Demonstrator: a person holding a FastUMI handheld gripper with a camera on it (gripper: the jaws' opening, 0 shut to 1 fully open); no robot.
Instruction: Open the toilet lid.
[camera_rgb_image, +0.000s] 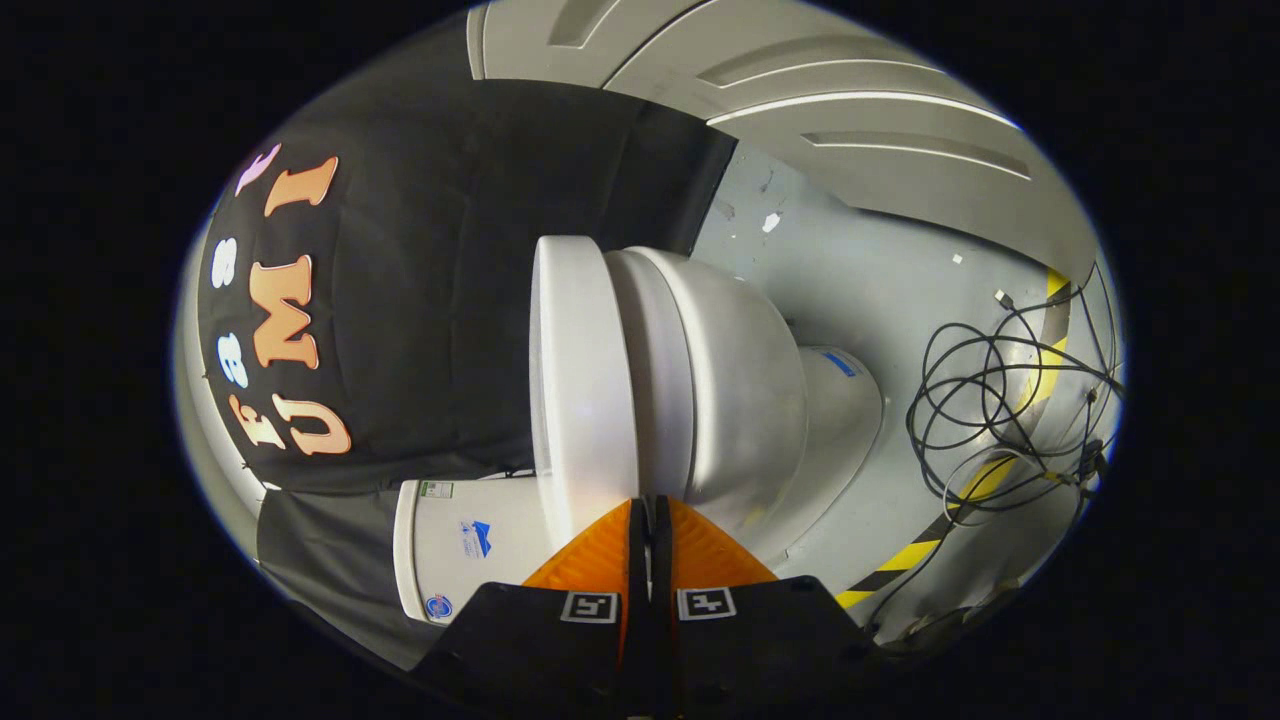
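The gripper (648, 505) has its orange fingers (600, 555) pressed together, holding nothing. Just ahead at twelve o'clock, the toilet lid (580, 370) lies closed against the white toilet bowl (730, 380). The tank (460, 545) sits at nine o'clock, and black cables (990, 400) lie well apart at three o'clock on the grey floor (860, 290).

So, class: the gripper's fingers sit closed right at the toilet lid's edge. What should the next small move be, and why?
Probably part the fingers slightly and slip one tip into the seam under the lid. The gripper is shut with nothing between its fingers, its tips right at the line where the lid meets the bowl, and the lid lies closed.
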